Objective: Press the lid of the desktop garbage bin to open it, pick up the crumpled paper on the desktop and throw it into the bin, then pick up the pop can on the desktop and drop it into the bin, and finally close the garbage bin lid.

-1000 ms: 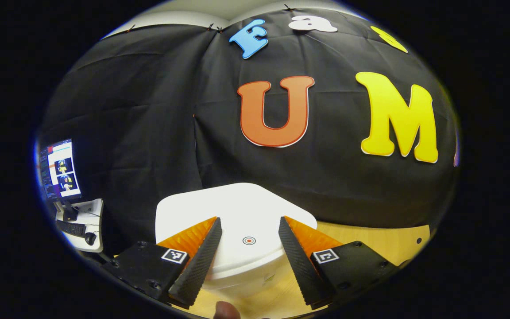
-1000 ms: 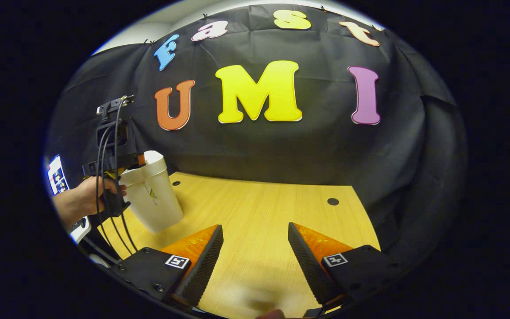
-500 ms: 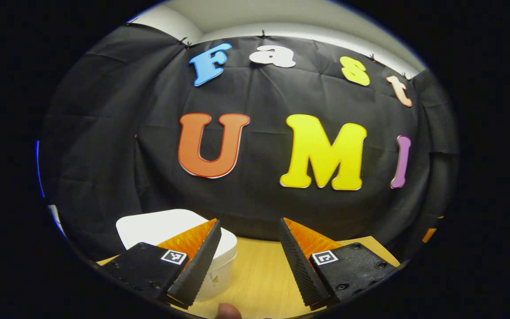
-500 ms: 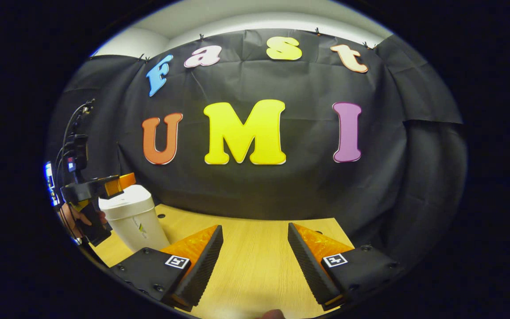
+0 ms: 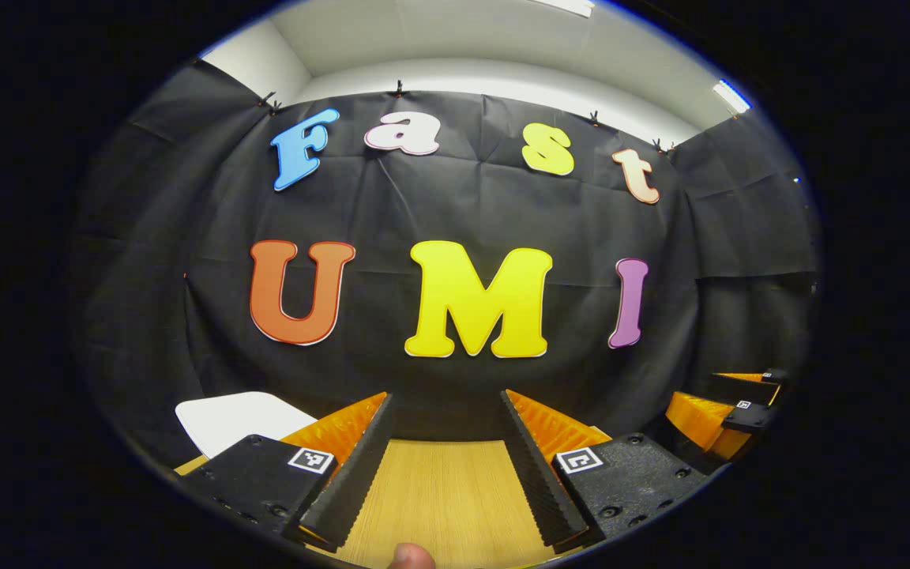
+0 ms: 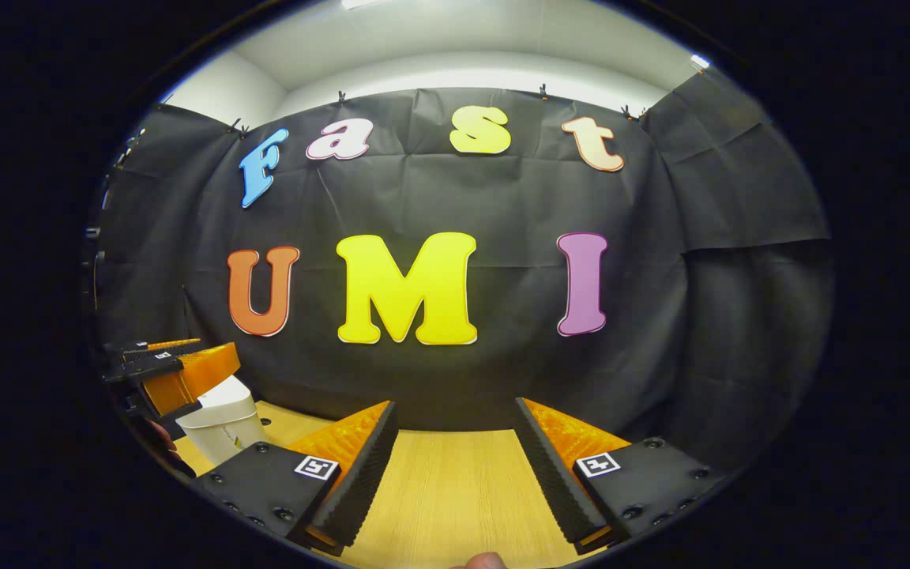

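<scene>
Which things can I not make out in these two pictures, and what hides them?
- Garbage bin, right gripper view: base cut off by the image edge and the right hand-held gripper; the left hand-held gripper covers part of the lid.
- Bin lid, left gripper view: a corner shows; the rest is behind the left gripper's finger.

Smooth white plastic bin (image 6: 222,423) on a matt wood-grain table (image 6: 455,490).

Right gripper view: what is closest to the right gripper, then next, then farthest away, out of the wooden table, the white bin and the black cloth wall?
From the right gripper:
1. The wooden table, right under and between the open jaws.
2. The white bin, off to the left, with the left gripper over it.
3. The black cloth wall, behind the table's far edge.
</scene>
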`<state>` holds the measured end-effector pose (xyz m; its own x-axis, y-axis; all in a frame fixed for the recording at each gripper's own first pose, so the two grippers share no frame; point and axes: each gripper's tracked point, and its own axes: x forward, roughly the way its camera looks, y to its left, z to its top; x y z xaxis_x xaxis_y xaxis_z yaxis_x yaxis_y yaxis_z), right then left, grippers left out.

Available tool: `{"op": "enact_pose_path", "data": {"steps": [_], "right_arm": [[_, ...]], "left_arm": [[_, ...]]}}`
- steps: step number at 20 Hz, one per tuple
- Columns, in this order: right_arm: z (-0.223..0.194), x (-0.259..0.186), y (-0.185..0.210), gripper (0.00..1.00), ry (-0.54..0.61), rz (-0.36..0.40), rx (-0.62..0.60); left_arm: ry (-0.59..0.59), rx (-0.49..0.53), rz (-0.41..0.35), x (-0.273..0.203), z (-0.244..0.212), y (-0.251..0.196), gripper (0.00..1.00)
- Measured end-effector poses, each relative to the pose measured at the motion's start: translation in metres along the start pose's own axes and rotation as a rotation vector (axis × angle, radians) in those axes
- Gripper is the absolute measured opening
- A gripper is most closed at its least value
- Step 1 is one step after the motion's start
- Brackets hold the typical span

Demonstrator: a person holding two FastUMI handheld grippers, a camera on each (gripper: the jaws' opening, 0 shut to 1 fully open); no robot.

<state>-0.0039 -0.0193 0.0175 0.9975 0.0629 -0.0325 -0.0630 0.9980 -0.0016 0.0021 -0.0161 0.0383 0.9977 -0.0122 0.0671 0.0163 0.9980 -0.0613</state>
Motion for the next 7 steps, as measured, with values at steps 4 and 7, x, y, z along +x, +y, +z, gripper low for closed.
{"op": "enact_pose_path", "data": {"steps": [4, 7], "right_arm": [[0.005, -0.004, 0.007, 0.93, -0.027, 0.003, -0.007], [0.004, -0.007, 0.017, 0.93, -0.034, 0.022, -0.015]], "left_arm": [[0.019, -0.008, 0.009, -0.017, -0.010, -0.002, 0.87], [0.019, 0.008, 0.042, -0.019, -0.012, 0.006, 0.87]]}}
